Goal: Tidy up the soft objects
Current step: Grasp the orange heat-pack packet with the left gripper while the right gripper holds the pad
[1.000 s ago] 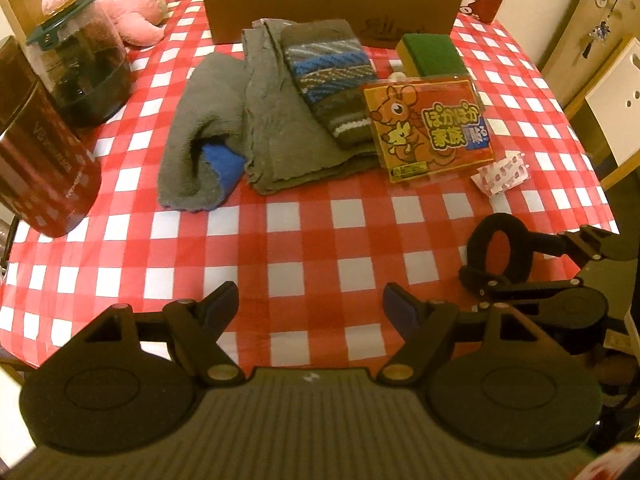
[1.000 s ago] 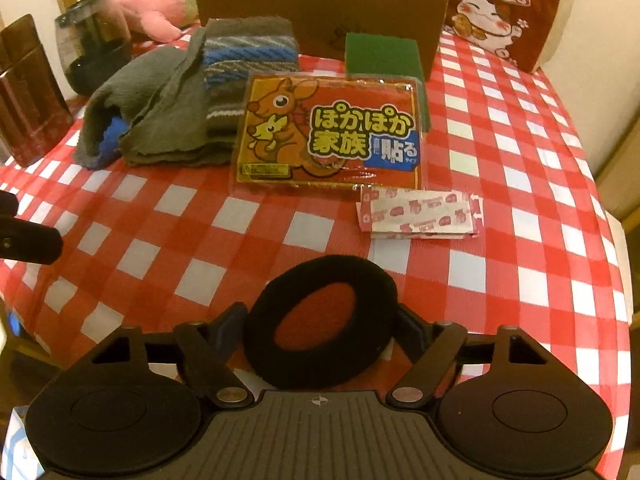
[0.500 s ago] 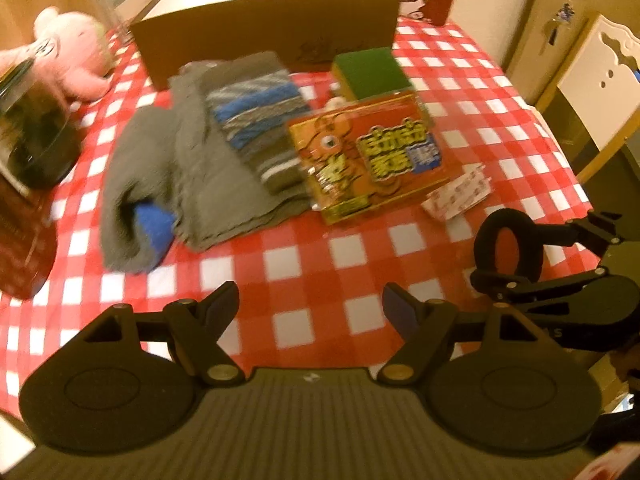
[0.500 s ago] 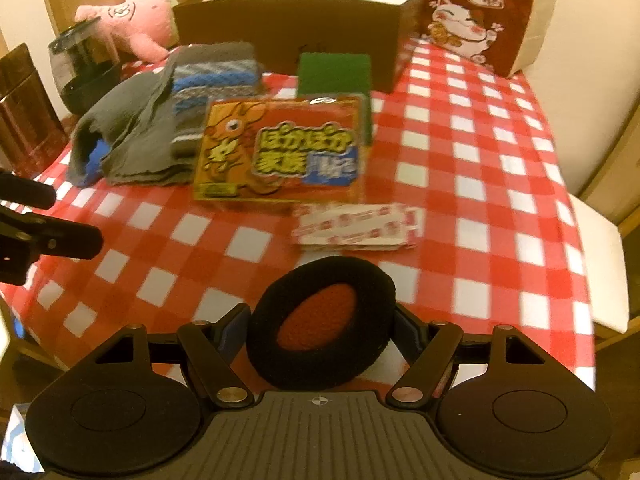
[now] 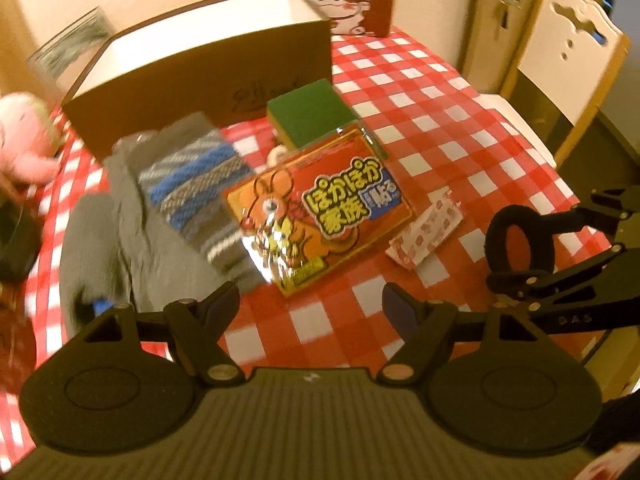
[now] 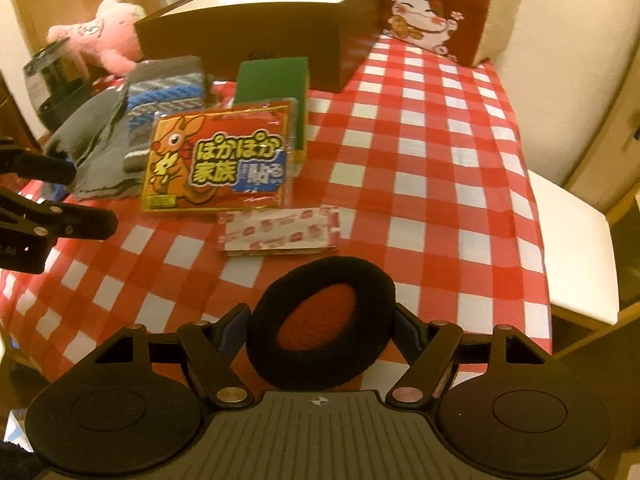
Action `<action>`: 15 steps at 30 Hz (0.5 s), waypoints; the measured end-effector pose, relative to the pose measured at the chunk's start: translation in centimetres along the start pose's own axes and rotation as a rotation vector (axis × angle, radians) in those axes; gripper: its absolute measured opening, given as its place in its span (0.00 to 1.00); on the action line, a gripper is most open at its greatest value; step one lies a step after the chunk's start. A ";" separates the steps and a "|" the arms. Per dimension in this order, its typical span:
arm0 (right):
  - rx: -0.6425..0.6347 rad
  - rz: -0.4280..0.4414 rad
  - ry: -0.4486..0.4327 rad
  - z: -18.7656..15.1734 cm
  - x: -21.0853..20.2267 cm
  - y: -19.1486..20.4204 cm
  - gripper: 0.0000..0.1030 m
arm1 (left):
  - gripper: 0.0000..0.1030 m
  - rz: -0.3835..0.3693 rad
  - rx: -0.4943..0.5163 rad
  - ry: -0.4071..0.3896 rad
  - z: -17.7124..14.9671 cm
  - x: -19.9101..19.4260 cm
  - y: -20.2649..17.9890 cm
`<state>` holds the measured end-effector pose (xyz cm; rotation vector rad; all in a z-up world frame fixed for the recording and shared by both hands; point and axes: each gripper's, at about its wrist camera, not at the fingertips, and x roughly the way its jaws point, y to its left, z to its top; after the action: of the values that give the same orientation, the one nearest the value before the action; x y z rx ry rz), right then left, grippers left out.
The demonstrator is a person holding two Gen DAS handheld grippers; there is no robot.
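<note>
Since earlier: both wrist views have swung toward the table's far right corner; the brown box [image 5: 200, 76] now shows its pale inside, and the black ring pad [image 6: 320, 322] is carried along, clamped as before.
Table's left edge: pink plush [image 5: 24, 148] at the far corner, blurred; grey cloth [image 5: 120, 240] and striped knit [image 5: 196, 188] just right of it.
Table's middle: orange warmer pack [image 5: 320, 208] lies partly over the green sponge [image 5: 308, 114], which sits against the box front; plaster strips [image 6: 280, 232] lie near the pack's near edge.
Left gripper [image 5: 310, 306]: jaws wide apart, holding nothing, above the near edge.
Right gripper [image 6: 320, 332]: jaws spread fairly wide, pads pressing the ring's two sides; ring held tilted above the table near its front edge.
Deciding relation: the box lies straight ahead of the right jaws, beyond the plasters, pack and sponge; the ring likely must pass over them to drop in.
Nearer hand: judged the right, already loaded.
</note>
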<state>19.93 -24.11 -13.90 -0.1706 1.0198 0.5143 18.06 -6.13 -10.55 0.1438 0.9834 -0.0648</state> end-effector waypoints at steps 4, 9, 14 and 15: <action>0.062 -0.029 0.005 0.2 0.2 -0.5 0.72 | 0.75 -0.039 0.083 -0.006 1.3 1.3 0.7; 0.157 -0.077 0.019 0.9 0.6 -0.7 0.72 | 0.75 -0.091 0.162 -0.017 3.0 2.8 2.2; 0.217 -0.118 0.036 1.3 1.2 -0.1 0.72 | 0.75 -0.145 0.222 -0.037 4.6 4.2 4.2; 0.228 -0.127 0.036 1.3 1.2 0.0 0.72 | 0.75 -0.162 0.237 -0.042 4.9 4.6 4.6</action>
<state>21.49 -23.22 -14.25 -0.0415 1.0875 0.2778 25.15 -2.31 -11.28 0.2793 0.9422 -0.3320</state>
